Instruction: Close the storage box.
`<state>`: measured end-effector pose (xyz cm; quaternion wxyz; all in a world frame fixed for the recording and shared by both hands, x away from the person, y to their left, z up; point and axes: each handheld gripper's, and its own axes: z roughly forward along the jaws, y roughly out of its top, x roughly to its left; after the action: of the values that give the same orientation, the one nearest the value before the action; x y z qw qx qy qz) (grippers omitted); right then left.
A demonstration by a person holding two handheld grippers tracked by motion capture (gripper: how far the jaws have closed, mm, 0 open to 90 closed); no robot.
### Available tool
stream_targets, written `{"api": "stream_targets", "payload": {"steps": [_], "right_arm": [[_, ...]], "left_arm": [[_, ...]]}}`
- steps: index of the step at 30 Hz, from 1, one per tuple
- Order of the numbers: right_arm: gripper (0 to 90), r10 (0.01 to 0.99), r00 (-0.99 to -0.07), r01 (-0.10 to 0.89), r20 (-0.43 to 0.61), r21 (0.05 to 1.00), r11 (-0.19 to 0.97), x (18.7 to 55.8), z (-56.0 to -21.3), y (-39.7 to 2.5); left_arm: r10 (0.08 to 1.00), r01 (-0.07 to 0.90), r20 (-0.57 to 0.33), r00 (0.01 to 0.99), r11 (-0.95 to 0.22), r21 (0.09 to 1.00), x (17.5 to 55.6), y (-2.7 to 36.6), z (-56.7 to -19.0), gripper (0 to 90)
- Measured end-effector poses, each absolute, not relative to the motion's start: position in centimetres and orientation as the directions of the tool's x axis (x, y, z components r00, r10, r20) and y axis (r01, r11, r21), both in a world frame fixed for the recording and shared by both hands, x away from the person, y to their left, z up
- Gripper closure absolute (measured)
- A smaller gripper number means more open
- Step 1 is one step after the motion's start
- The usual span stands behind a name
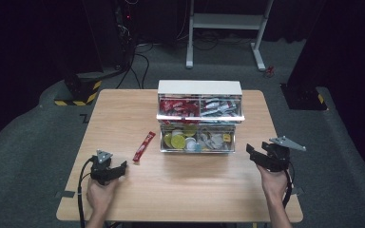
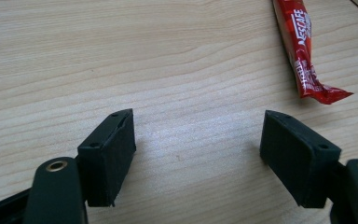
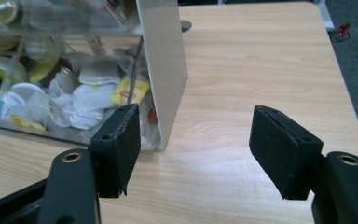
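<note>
Sachet (image 1: 143, 147) of red instant coffee lies loose on the wooden table (image 1: 185, 190), at about one o'clock from the left gripper (image 1: 116, 172) and just left of the two-tier clear organizer (image 1: 199, 116). It probably sits apart so the jaws can close on it without obstruction. In the left gripper view the sachet (image 2: 303, 51) is near the top right, its upper end cut off by the frame edge. Both tools rest low over the table with jaws spread wide, holding nothing; the right gripper (image 1: 258, 155) waits at four o'clock from the organizer. Through the clear wall (image 3: 74, 107) the tea bags and pods are a blurred jumble, hard to count.
</note>
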<state>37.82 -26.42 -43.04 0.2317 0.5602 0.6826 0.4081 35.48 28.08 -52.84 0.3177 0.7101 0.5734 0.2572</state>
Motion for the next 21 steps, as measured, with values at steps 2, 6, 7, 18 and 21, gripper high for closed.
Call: {"api": "stream_targets", "payload": {"steps": [2,6,7,18,21], "right_arm": [[33.8,0.955,-0.259,0.583,0.143,0.811,0.037,37.8,-43.5,-26.4],[34.0,0.957,-0.253,0.592,0.142,0.805,0.037,37.8,-44.4,-26.4],[34.0,0.957,-0.252,0.592,0.143,0.805,0.036,37.9,-44.7,-26.5],[34.4,0.962,-0.237,0.618,0.138,0.785,0.04,38.6,-46.9,-26.1],[34.4,0.963,-0.23,0.63,0.139,0.776,0.039,38.9,-47.3,-25.9]], "left_arm": [[0.978,0.651,0.001,0.21,-0.141,0.746,35.5,28.1,-52.8,27.0],[0.978,0.651,0.001,0.21,-0.141,0.746,35.5,28.1,-52.8,27.0],[0.978,0.651,0.001,0.21,-0.141,0.746,35.5,28.1,-52.8,26.9],[0.978,0.651,0.001,0.21,-0.14,0.746,35.5,28.1,-52.8,27.0],[0.978,0.651,0.001,0.21,-0.141,0.746,35.5,28.1,-52.8,27.0]]}}
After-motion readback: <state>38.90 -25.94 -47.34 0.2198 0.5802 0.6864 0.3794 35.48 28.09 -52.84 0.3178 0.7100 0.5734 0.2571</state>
